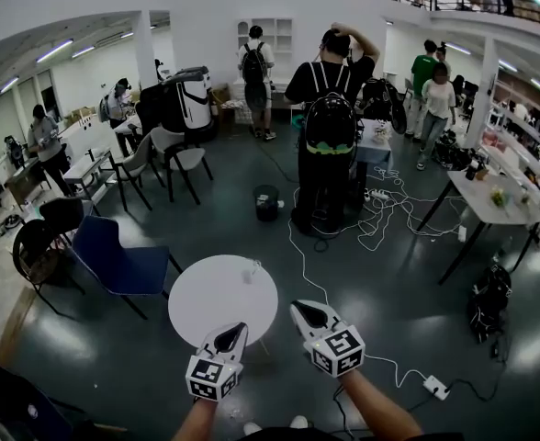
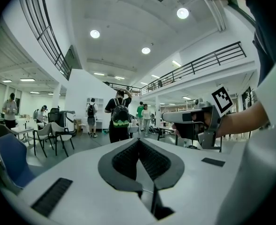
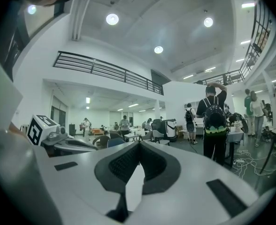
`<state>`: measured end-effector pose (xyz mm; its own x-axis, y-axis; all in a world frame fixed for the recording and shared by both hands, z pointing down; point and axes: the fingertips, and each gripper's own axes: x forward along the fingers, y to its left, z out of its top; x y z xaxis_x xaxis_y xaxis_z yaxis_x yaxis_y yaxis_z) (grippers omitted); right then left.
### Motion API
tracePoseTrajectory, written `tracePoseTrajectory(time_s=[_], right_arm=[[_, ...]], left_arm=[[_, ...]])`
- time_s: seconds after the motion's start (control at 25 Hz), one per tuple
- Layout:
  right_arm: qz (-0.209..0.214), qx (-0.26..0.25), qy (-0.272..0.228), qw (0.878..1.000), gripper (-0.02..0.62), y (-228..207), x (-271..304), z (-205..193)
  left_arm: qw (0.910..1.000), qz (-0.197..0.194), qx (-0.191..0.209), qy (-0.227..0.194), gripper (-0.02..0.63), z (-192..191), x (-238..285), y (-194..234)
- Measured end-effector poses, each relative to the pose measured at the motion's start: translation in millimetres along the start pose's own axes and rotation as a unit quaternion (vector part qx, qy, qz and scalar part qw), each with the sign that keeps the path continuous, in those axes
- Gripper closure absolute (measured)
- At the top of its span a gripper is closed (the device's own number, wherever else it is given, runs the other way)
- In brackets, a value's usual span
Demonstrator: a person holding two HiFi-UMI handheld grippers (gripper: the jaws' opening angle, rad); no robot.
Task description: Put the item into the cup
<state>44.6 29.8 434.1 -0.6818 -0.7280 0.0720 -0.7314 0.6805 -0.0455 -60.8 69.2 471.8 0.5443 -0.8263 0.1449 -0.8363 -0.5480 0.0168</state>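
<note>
1. The floor (image 1: 408, 320) is dark and glossy, fills the middle of the head view, and has white cables trailing across it.
2. The table (image 1: 206, 306) is round and white, at lower centre.
3. A person with a backpack (image 1: 330, 122) stands at upper centre, back turned, one arm raised to the head.
4. The left forearm (image 1: 201, 421) and right forearm (image 1: 380, 407) rise bare from the bottom edge, side by side, and both tools point level up the frame.
5. The left gripper (image 1: 236, 327) overlaps the table's lower rim; its jaws are pressed together, empty.
6. The right gripper (image 1: 298, 306) sits just right of that rim, with its jaws meeting tip to tip and nothing between them.
7. Each marker cube (image 1: 337, 349) bears black-and-white square patterns.
8. The cup (image 1: 249, 270) is small and clear, on the table's upper right part, apart from both grippers. The item cannot be made out.
</note>
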Motion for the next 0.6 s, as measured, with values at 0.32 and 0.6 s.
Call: tracePoseTrajectory(time_s=[0.32,0.6], right_arm=[[-0.005,-0.002,0.001,1.000,0.578,7.8,-2.7,4.4],[-0.008,-0.003,0.005,1.000,0.578,8.4,0.3,3.7]], left_arm=[[1.0000,-0.007,0.002,-0.002,0.589,5.8,-6.5,-0.2],[0.9999,-0.010,-0.005,-0.002,0.590,4.6,-5.5,6.2]])
